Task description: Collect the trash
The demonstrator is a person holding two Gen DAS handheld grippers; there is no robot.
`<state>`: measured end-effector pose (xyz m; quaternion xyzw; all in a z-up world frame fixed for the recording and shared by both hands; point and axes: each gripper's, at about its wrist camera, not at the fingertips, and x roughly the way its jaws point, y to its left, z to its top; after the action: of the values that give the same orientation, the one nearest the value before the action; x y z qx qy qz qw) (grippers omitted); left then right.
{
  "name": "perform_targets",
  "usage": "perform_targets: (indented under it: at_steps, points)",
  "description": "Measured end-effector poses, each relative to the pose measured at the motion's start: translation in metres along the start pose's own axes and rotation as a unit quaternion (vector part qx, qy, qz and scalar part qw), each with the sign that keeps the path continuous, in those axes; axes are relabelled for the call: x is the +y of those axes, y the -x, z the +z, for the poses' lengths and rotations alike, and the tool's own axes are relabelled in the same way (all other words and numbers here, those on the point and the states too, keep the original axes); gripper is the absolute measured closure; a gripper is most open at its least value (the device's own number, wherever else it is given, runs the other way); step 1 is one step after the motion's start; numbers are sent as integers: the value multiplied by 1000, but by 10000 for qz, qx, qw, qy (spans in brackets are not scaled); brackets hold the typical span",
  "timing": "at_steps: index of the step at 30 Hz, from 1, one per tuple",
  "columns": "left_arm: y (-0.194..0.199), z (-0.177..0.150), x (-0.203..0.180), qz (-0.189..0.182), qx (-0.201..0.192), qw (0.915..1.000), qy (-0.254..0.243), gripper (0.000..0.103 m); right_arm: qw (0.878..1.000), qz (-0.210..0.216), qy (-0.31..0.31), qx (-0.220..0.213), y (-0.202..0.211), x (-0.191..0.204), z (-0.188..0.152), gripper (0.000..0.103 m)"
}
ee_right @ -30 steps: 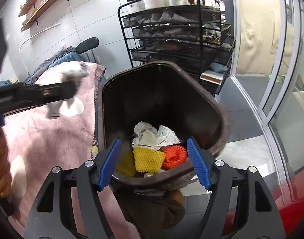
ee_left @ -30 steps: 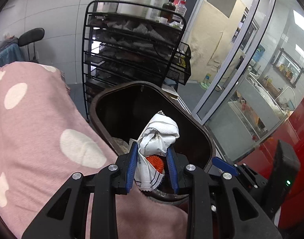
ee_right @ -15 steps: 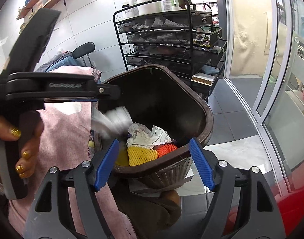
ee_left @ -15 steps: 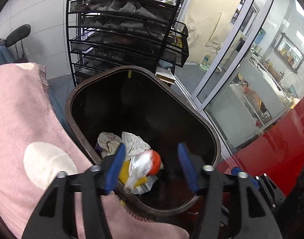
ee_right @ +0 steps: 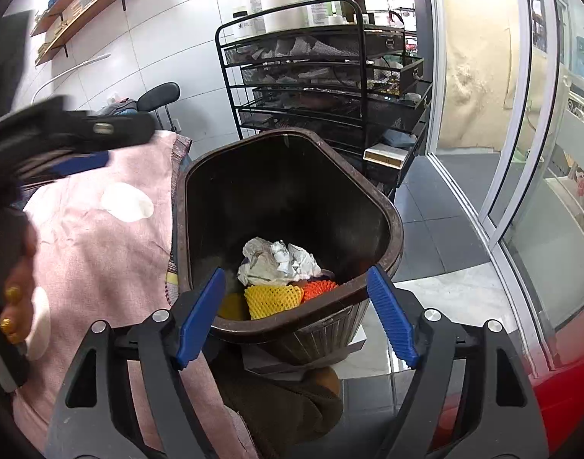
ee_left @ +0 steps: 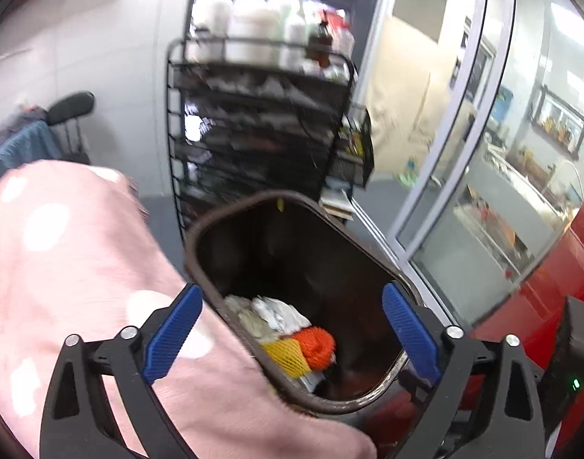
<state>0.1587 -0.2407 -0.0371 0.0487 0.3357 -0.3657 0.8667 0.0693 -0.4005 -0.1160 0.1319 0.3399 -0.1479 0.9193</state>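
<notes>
A dark brown trash bin point(ee_left: 397, 279) point(ee_right: 384, 206) stands beside the pink spotted bed cover. In it lie crumpled white paper point(ee_right: 278, 262) point(ee_left: 278, 311), yellow foam netting point(ee_right: 273, 298) point(ee_left: 286, 354) and orange foam netting point(ee_right: 318, 287) point(ee_left: 317, 342). My left gripper point(ee_left: 292, 329) is open and empty, above the bin's near rim; it also shows blurred at the left of the right wrist view point(ee_right: 77, 137). My right gripper point(ee_right: 296, 315) is open and empty, just in front of the bin.
A black wire rack point(ee_right: 326, 88) with white bottles on top stands behind the bin. The pink spotted cover point(ee_left: 62, 275) point(ee_right: 97, 222) lies left. Glass doors point(ee_right: 521, 153) and a red surface point(ee_left: 560, 267) are right. A brown cloth point(ee_right: 284, 401) lies below the bin.
My left gripper opened and let go of the crumpled white paper, which fell into the bin. The left gripper then drew back and tilted up. The right gripper stayed open.
</notes>
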Motion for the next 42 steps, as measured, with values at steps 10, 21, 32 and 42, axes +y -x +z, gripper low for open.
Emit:
perform_targets:
  at_steps: [10,21,32,42]
  points:
    - [80,-30,47,1063,-715,9902,549,5,9987,325,233,-312,17,34,6,20]
    - [156,-78,89,2557,-1240,9554,807,5,9876,1073,766,-857,57,109,6,15]
    - [209,-121,97,3075,-1484,9314,1264,5,9688,1495,1320,-1470,101,161,-14,7]
    - [225,-131,79,3258,-1730,9228,1112,5,9651,1649,1263,-1596,120,164,-25,5]
